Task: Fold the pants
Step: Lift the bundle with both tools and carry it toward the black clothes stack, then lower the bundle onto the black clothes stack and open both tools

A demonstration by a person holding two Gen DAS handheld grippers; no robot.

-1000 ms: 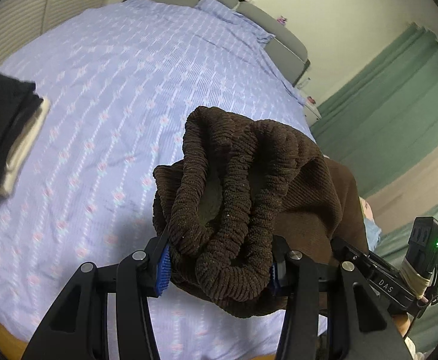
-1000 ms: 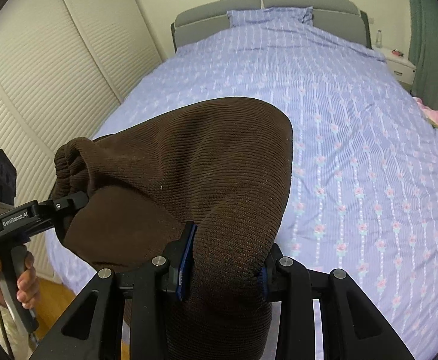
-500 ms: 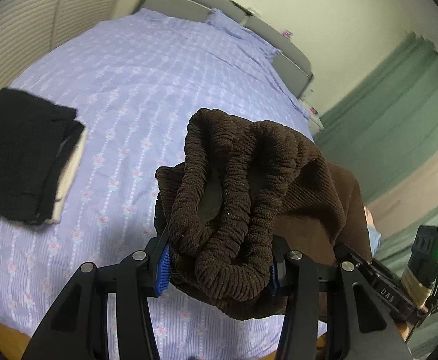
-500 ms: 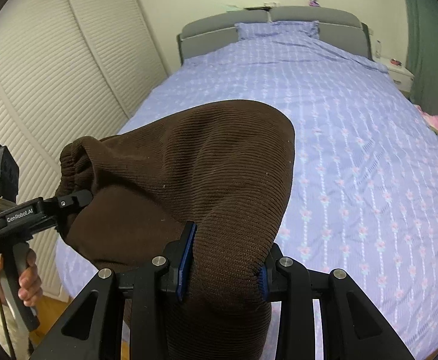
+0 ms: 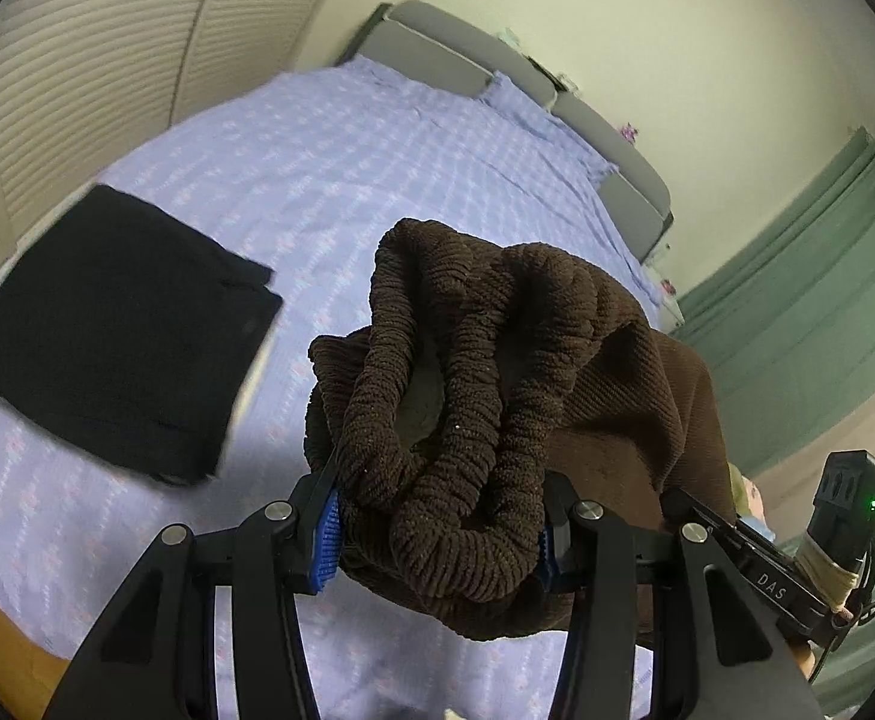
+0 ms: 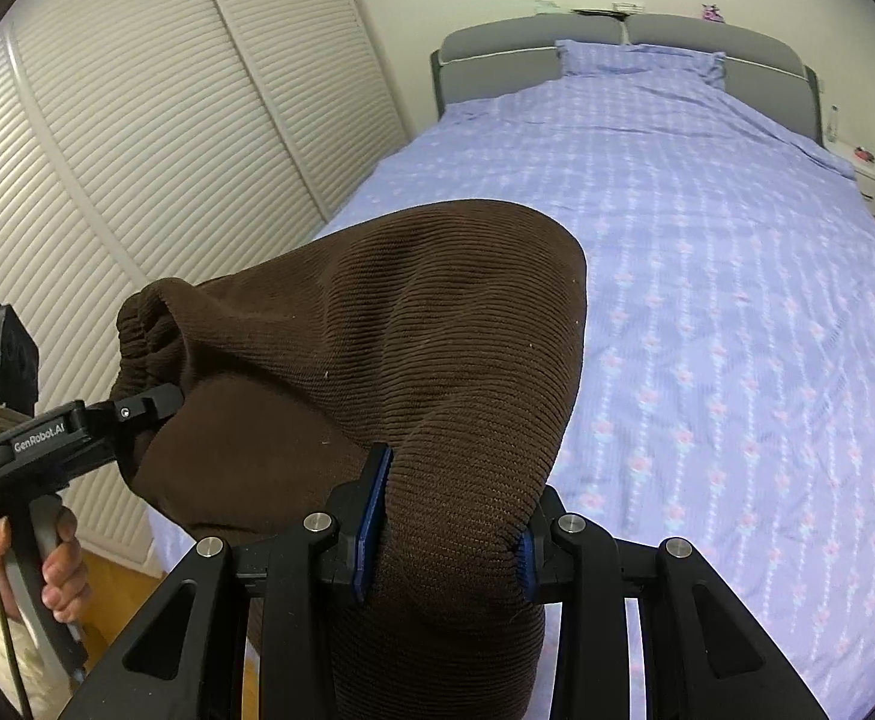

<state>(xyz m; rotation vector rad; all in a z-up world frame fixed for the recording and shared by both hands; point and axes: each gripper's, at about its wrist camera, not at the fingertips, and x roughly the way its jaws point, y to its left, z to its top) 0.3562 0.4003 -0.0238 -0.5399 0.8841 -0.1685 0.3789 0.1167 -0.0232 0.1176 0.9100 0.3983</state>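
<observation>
The brown ribbed knit pants (image 6: 425, 348) hang bunched above the lilac-sheeted bed (image 6: 737, 300), clamped by left gripper (image 5: 437, 540) and right gripper (image 6: 446, 531); no fold laid yet.

you held the pants (image 5: 467, 396) above the near end of the bed (image 6: 737, 312), bunched between your two grippers, the left gripper (image 5: 437, 534) at the waistband and the right gripper (image 6: 446, 531) on a fold beside it. a folded garment (image 5: 107, 336) lay on the bed to your left. the headboard (image 6: 617, 42) stood at the far end, closet doors (image 6: 137, 138) along the left, curtains (image 5: 809, 300) on the right.
</observation>
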